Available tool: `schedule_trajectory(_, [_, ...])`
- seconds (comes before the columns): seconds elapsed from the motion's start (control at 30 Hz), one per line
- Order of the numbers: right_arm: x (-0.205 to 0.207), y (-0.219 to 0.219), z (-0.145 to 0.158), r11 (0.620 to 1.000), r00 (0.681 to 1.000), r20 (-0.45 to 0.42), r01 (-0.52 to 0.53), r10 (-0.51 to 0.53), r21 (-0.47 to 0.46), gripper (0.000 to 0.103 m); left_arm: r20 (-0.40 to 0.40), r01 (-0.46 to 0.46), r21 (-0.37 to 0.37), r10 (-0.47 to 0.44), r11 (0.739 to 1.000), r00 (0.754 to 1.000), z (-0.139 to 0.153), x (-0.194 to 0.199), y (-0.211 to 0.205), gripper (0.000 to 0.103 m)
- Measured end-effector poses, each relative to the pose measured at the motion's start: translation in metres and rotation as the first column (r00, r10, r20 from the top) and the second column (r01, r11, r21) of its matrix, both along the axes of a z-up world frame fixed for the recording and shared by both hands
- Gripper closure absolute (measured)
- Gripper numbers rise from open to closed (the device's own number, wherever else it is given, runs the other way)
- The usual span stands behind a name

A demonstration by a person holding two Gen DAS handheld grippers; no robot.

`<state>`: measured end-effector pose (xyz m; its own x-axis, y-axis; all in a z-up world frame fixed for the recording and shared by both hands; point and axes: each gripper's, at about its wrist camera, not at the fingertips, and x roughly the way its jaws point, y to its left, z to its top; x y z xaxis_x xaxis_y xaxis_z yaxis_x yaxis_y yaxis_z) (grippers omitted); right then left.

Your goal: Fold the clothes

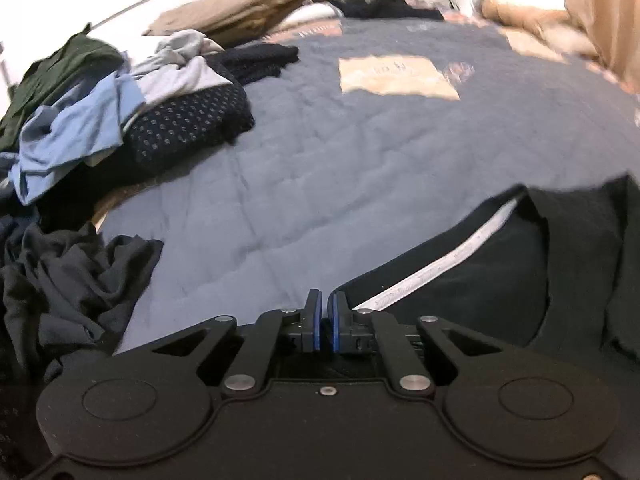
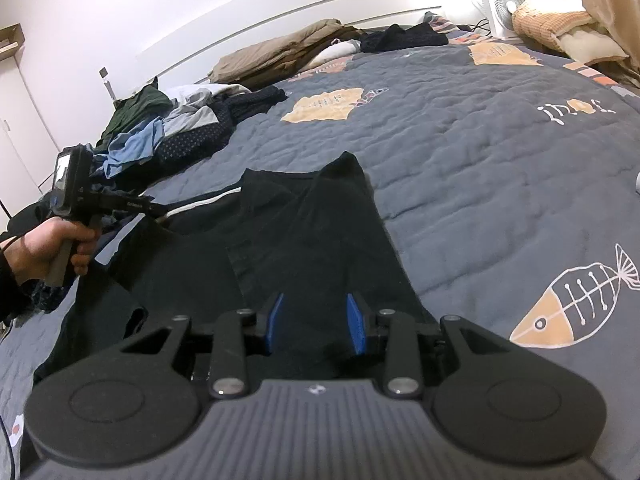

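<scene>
left gripper [image 1: 325, 300]: jaws nearly together, only a thin slit between the blue pads; no cloth visible in the slit; the tips sit at the near left edge of the black garment, right beside its white strip.
right gripper [image 2: 316, 316]: jaws partly apart, blue pads on either side of a fold of the black garment; whether the pads press on the cloth cannot be told.
black garment [image 2: 280, 240]: lies spread on the quilt, partly folded, one narrow end pointing away from the right gripper; the landmark for what follows.
white strip [image 1: 440, 264]: a thin pale band running along the garment's left edge.
person's hand [image 2: 44, 252]: to the left of the garment, wrapped around the handle of the left gripper, whose tips reach the garment's left edge.
quilt [image 2: 480, 152]: grey-blue, under the garment, with tan patches and a fish-bone drawing to the garment's right.
clothes heap [image 1: 132, 108]: beyond the garment to its left; light blue, grey, dark green and dotted dark pieces, unfolded.
dark crumpled cloth [image 1: 68, 280]: left of the garment, near the left gripper.
brown bedding [image 2: 280, 56]: far beyond the garment, by the white headboard.
fan [image 2: 504, 0]: far beyond the garment, to its right.
</scene>
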<state>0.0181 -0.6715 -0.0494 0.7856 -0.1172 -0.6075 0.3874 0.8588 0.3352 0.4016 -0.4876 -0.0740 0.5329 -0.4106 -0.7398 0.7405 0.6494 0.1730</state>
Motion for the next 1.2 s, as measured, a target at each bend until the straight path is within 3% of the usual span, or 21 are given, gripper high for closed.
schedule_trajectory(0.33, [-0.002, 0.001, 0.001, 1.0, 1.0, 0.003, -0.003, 0.003, -0.003, 0.07, 0.148, -0.11, 0.0, 0.109, 0.994, 0.983, 0.009, 0.004, 0.002, 0.1])
schedule_trajectory(0.47, [-0.001, 0.001, 0.002, 1.0, 1.0, 0.008, -0.006, 0.006, 0.0, 0.07, 0.093, -0.087, -0.03, 0.09, 0.996, 0.992, 0.019, 0.003, 0.01, 0.099])
schedule_trajectory(0.53, [-0.002, 0.0, 0.003, 1.0, 1.0, 0.01, -0.008, 0.008, 0.0, 0.07, 0.075, -0.062, -0.079, 0.068, 0.995, 0.995, 0.029, -0.009, 0.018, 0.098])
schedule_trajectory(0.6, [-0.003, -0.001, 0.004, 1.0, 1.0, 0.015, -0.005, 0.005, -0.001, 0.069, 0.054, -0.061, -0.151, 0.07, 0.987, 0.996, 0.039, -0.028, 0.03, 0.092])
schedule_trajectory(0.7, [-0.005, -0.003, 0.009, 1.0, 1.0, 0.028, 0.007, -0.007, 0.004, 0.069, 0.008, -0.095, -0.263, 0.1, 0.96, 0.995, 0.055, -0.067, 0.057, 0.048])
schedule_trajectory(0.77, [-0.007, -0.003, 0.014, 1.0, 0.999, 0.044, 0.008, -0.009, 0.013, 0.069, 0.0, -0.054, -0.325, 0.057, 0.944, 0.998, 0.067, -0.103, 0.08, 0.05])
schedule_trajectory(0.87, [-0.01, 0.001, 0.024, 1.0, 0.997, 0.073, -0.005, 0.004, 0.018, 0.069, 0.014, -0.004, -0.352, 0.009, 0.936, 1.0, 0.083, -0.163, 0.114, 0.05])
schedule_trajectory(1.07, [-0.027, 0.02, 0.052, 0.999, 0.989, 0.136, -0.054, 0.055, -0.006, 0.065, -0.066, -0.09, -0.469, 0.066, 0.879, 0.996, 0.11, -0.254, 0.195, 0.048])
schedule_trajectory(1.2, [-0.053, 0.036, 0.073, 0.997, 0.981, 0.182, -0.066, 0.074, -0.05, 0.06, -0.048, -0.143, -0.461, 0.136, 0.876, 0.99, 0.118, -0.304, 0.245, 0.047])
